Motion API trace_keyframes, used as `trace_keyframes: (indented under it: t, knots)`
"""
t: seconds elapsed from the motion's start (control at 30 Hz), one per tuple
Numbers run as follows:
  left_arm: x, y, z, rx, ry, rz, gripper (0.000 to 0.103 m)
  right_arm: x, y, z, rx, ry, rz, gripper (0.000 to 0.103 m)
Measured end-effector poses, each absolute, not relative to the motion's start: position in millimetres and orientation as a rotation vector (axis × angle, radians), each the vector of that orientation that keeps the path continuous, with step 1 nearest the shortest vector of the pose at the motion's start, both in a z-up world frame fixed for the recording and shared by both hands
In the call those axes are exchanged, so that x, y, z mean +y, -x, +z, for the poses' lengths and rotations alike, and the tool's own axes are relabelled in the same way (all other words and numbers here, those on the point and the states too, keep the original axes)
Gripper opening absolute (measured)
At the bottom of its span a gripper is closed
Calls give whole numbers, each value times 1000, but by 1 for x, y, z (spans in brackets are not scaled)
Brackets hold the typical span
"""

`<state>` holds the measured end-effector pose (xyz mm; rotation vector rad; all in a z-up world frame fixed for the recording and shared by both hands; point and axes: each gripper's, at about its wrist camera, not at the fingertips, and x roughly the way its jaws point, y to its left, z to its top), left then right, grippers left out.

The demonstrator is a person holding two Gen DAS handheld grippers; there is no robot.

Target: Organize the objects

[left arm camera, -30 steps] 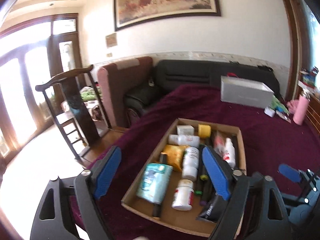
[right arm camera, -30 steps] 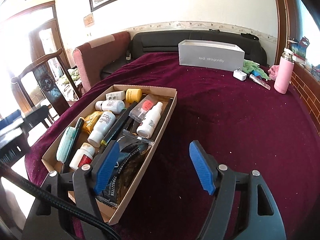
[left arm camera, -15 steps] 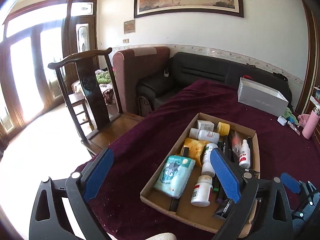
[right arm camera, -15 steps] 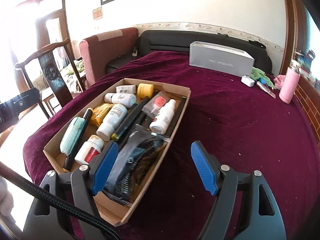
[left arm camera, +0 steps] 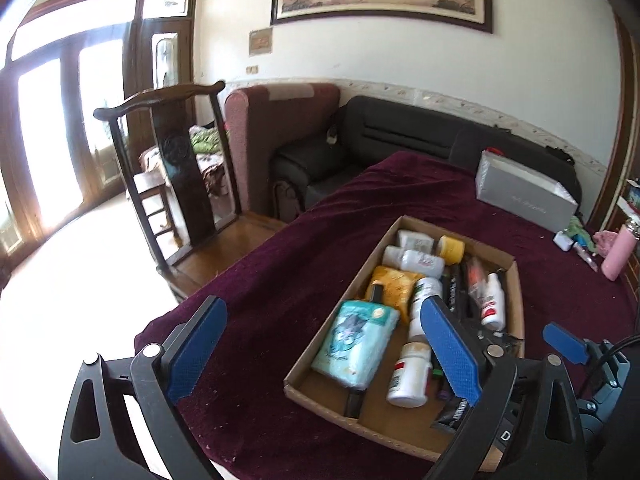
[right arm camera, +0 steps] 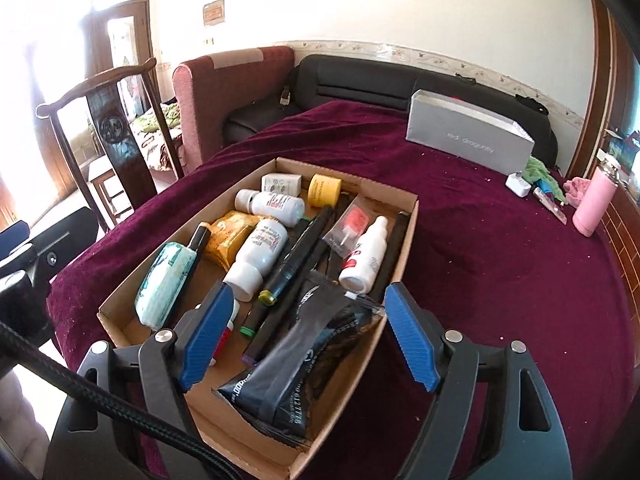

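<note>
Grey box (right arm camera: 468, 140) lettered "red dragonfly", cardboard tray (right arm camera: 404, 232) of bottles, left jaws released, right jaws opening, empty.

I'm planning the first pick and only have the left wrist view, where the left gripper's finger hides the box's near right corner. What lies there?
Observer: A black foil pouch, lying flat at the near end of the cardboard box.
Operator: Is the right gripper on it?
Observer: No. The right gripper hovers above it with its jaws opening, and the pads are clear of the pouch.
Operator: The grey box at the back is blurred for me. Any marking?
Observer: Yes, the grey box has "red dragonfly" printed on its side.
</note>
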<state>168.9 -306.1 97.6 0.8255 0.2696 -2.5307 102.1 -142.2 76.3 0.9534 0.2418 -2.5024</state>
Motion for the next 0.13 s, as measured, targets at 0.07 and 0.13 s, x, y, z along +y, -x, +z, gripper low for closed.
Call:
trace_keyframes:
  t: [0.07,0.13]
  knots:
    - [-308,-165,93,270,-866,-2532,95,-146,-100,73,244,-970,-2490,79]
    - [-306,-163,90,258,-881,-2520,95,-148,-99,73,245,-976,-2486,79]
